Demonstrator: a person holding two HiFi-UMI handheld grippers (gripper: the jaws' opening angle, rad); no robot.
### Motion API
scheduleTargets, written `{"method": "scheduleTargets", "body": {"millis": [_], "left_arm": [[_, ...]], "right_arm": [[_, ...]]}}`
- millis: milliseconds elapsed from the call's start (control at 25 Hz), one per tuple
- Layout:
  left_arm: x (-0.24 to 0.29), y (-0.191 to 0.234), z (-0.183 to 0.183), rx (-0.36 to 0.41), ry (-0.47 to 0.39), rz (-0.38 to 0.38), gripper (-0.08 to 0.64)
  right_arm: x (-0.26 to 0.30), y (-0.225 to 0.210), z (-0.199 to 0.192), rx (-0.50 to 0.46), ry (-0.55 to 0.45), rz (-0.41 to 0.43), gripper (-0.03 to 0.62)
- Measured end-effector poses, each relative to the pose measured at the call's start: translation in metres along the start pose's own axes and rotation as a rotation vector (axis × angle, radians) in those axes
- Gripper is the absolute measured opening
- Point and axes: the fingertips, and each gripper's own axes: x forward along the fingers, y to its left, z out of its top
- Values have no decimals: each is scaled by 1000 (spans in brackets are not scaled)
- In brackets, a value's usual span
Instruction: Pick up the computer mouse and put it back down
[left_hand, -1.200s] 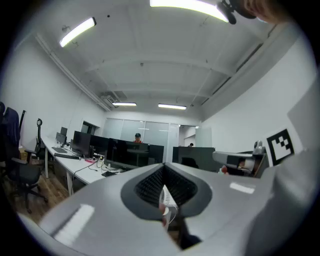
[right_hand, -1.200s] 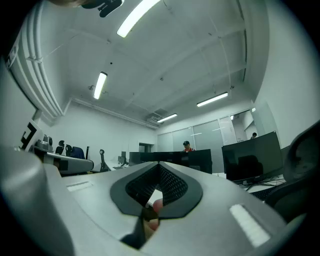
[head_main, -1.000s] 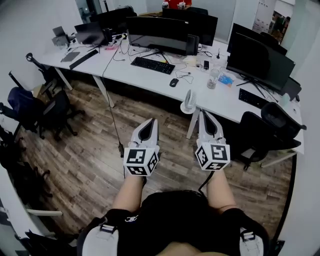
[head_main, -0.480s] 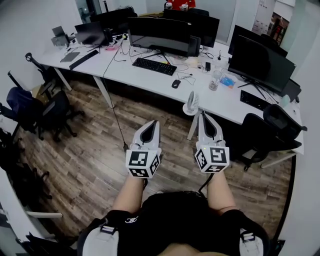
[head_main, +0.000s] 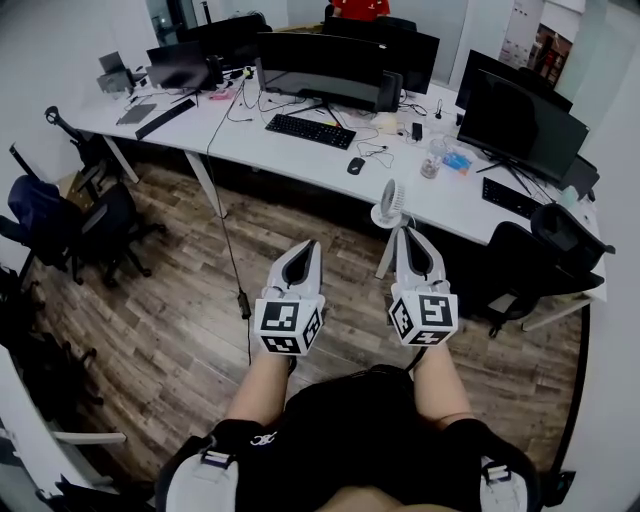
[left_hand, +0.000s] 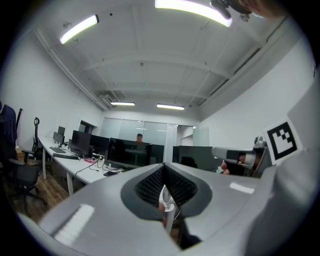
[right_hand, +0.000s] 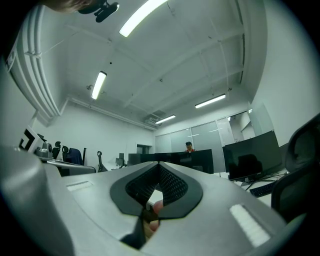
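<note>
A dark computer mouse (head_main: 355, 166) lies on the long white desk (head_main: 300, 155), to the right of a black keyboard (head_main: 308, 130). My left gripper (head_main: 305, 247) and right gripper (head_main: 413, 232) are held side by side above the wooden floor, well short of the desk, both pointing toward it. Both are shut with nothing between the jaws. In the left gripper view the left gripper (left_hand: 164, 169) has its jaws meeting at the tip, and the right gripper (right_hand: 159, 165) shows the same in its own view. Neither gripper view shows the mouse.
A small white fan (head_main: 388, 205) stands at the desk's near edge, just ahead of the right gripper. Black monitors (head_main: 320, 65) line the desk. Office chairs stand at the right (head_main: 530, 265) and left (head_main: 75, 225). A cable (head_main: 232, 250) hangs from the desk to the floor.
Both grippers stay shut and keep their place in front of me. The desk, the fan and the mouse have drifted slightly to the right in the head view.
</note>
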Motion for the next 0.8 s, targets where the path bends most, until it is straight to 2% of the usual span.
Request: {"method": "scheduleTargets", "body": {"millis": [440, 800], "left_arm": [[13, 20, -1, 12, 0, -1, 51], [79, 53, -11, 26, 13, 5, 51]], "right_arm": [[27, 4, -6, 17, -17, -7, -2], [103, -15, -32, 36, -15, 0, -2]]}}
